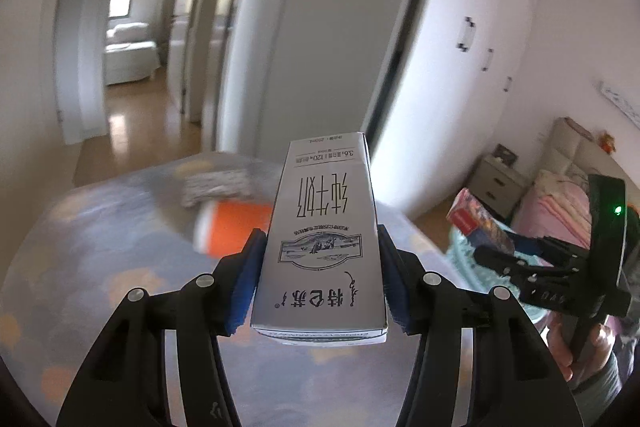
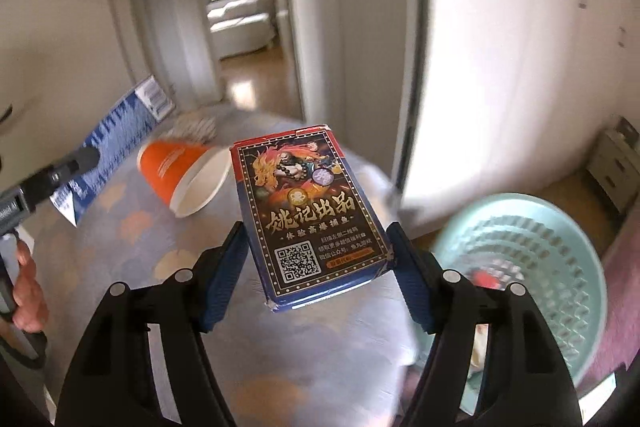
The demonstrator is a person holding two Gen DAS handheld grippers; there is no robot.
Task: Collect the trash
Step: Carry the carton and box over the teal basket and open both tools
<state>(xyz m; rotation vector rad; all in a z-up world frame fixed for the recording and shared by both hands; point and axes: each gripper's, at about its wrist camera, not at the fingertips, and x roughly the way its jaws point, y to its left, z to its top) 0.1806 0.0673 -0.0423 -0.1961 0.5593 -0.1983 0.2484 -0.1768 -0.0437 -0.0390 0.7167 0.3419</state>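
- While both grippers carry loads above the patterned tabletop, the riskier grasp looks like the right gripper: its fingers are closed only on the near end of the playing-card box, which sits skewed between them, so a quick swing toward the basket could let it pivot or slip out.
- The left gripper has its fingers clamped on the 2 side faces of the milk carton, again near the carton's close end; most of its length overhangs, so it could tip if the grip eases.
- The pale-green laundry-style basket stands low at the right, beside the tabletop edge. A release made short of its rim would, I judge, drop the trash on the floor.
- The 2 grippers are near each other, so crossing paths could knock a load loose.
- The carton's long axis runs straight away from the left camera, print upside-down; the card box's long axis also points away, tilted slightly left.
- An orange paper cup lies on its side on the tabletop, mouth toward the right camera, not yet collected.
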